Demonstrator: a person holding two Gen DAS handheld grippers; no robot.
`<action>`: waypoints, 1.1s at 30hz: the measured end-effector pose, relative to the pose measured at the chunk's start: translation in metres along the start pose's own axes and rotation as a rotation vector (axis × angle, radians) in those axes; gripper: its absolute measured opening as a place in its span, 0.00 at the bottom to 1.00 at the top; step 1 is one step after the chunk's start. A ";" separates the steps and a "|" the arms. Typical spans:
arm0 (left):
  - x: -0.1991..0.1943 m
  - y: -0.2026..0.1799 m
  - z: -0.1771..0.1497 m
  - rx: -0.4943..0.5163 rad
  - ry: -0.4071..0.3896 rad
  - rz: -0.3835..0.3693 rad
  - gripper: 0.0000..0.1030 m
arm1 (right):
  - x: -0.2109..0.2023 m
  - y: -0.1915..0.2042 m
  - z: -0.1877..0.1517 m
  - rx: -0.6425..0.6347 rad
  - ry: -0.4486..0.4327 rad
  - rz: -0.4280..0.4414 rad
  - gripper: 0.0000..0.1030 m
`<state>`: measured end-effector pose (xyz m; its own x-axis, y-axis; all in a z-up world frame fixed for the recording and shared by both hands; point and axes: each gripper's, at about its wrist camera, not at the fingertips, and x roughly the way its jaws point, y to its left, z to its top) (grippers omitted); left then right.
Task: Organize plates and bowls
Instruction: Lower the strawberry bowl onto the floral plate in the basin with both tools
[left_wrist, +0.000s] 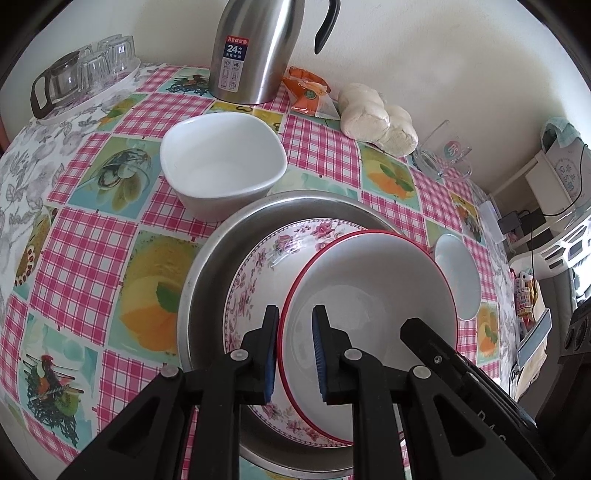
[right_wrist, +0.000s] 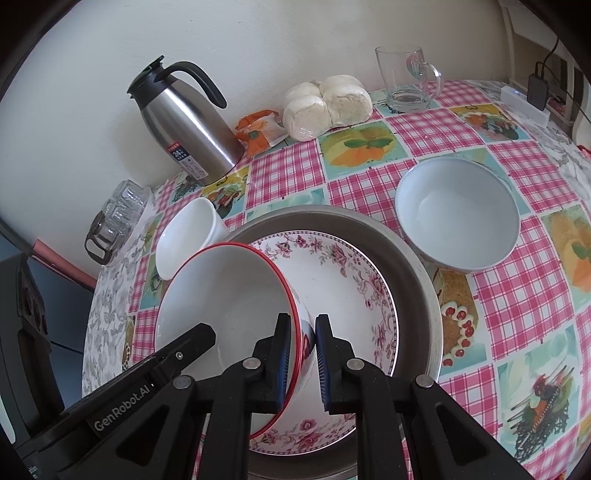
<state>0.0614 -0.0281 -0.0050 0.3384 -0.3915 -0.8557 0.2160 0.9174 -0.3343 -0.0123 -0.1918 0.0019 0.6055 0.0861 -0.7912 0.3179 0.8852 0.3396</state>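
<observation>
A red-rimmed white bowl (left_wrist: 369, 291) (right_wrist: 229, 299) sits low over a floral plate (left_wrist: 258, 266) (right_wrist: 340, 280), which lies inside a metal basin (left_wrist: 207, 266) (right_wrist: 417, 266). My left gripper (left_wrist: 295, 350) is shut on the bowl's left rim, one pad inside and one outside. On the opposite rim my right gripper (right_wrist: 301, 354) is shut in the same way. The bowl is tilted; whether it touches the plate I cannot tell. A squarish white bowl (left_wrist: 221, 162) (right_wrist: 188, 236) stands behind the basin, and a round white bowl (right_wrist: 458, 218) (left_wrist: 458, 277) stands to its right.
A steel thermos jug (left_wrist: 255, 48) (right_wrist: 184, 122) stands at the wall, with a snack packet (left_wrist: 310, 92), wrapped buns (right_wrist: 325, 107) and a glass mug (right_wrist: 406, 77) along the back. A tray of glasses (left_wrist: 88, 74) occupies the far left corner. The checked tablecloth (left_wrist: 92, 240) covers the table.
</observation>
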 end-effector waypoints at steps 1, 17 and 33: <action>0.001 0.000 0.000 -0.001 0.003 0.000 0.16 | 0.001 -0.001 0.000 0.001 0.000 0.000 0.14; 0.010 -0.001 0.001 -0.005 0.013 0.001 0.16 | 0.011 -0.012 0.002 0.040 0.020 0.014 0.15; 0.010 0.002 0.002 -0.034 0.018 -0.016 0.19 | 0.011 -0.013 0.002 0.036 0.026 0.017 0.17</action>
<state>0.0668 -0.0300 -0.0138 0.3189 -0.4049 -0.8569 0.1900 0.9131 -0.3608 -0.0081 -0.2031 -0.0097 0.5918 0.1138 -0.7980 0.3337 0.8665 0.3711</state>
